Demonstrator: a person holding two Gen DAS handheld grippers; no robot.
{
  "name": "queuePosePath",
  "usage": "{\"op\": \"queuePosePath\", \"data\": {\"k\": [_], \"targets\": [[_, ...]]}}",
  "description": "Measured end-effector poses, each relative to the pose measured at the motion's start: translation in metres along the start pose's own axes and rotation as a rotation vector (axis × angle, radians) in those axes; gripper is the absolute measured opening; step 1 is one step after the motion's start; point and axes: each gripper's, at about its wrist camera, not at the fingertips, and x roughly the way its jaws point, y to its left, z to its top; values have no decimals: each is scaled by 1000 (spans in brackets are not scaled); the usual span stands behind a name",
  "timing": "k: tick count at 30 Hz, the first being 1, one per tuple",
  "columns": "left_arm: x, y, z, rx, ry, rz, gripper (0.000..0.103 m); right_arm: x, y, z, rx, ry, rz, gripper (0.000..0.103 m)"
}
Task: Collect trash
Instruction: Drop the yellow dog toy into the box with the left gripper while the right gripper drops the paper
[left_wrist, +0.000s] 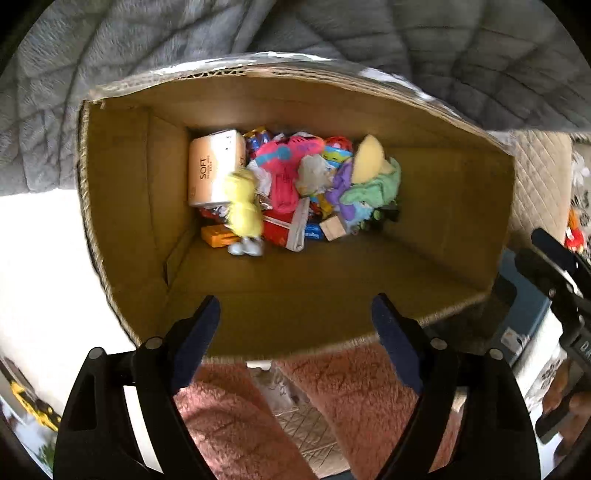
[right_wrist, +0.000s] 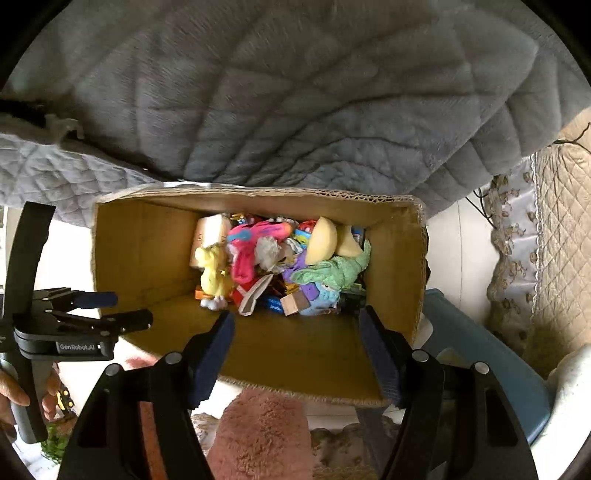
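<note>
An open cardboard box (left_wrist: 122, 192) stands below both grippers, its far end heaped with trash and toys. In the heap are a tissue pack marked SOFT (left_wrist: 210, 166), a pink plush (left_wrist: 284, 173), a yellow foam piece (left_wrist: 369, 158) and a green cloth (left_wrist: 376, 188). A yellow plush (left_wrist: 242, 206) looks blurred beside the tissue pack and is free of any finger. My left gripper (left_wrist: 295, 302) hangs open over the box's near wall with nothing between its pads. My right gripper (right_wrist: 295, 315) is open too, above the same box (right_wrist: 140, 251), and holds nothing. The left gripper (right_wrist: 133, 308) also shows at the left.
A grey quilted blanket (right_wrist: 295, 92) drapes behind the box. A pink fluffy rug (left_wrist: 236, 424) lies in front of it. A blue plastic container (right_wrist: 480, 350) sits at the box's right, with beige quilted fabric (right_wrist: 561, 240) beyond. White floor (left_wrist: 37, 258) lies to the left.
</note>
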Motion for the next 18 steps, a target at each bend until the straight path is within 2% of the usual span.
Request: {"op": "queuePosePath", "data": {"k": [5, 7, 9, 11, 14, 16, 18], "targets": [[-56, -10, -33, 76, -40, 2, 84, -60, 11, -5, 11, -57, 82, 70], [-89, -21, -47, 109, -65, -14, 84, -107, 20, -6, 5, -124, 123, 70], [-138, -31, -66, 150, -123, -55, 84, -159, 27, -7, -1, -222, 143, 70], [-193, -37, -84, 182, -204, -95, 84, -234, 36, -4, -16, -393, 182, 72], [-268, -41, -101, 205, -365, -104, 90, -325, 50, 8, -49, -625, 268, 89], [-306, -40, -105, 213, -453, -107, 90, -359, 62, 26, -83, -707, 278, 93], [-340, -37, -101, 217, -523, -106, 90, -381, 79, 60, -96, -763, 244, 96]]}}
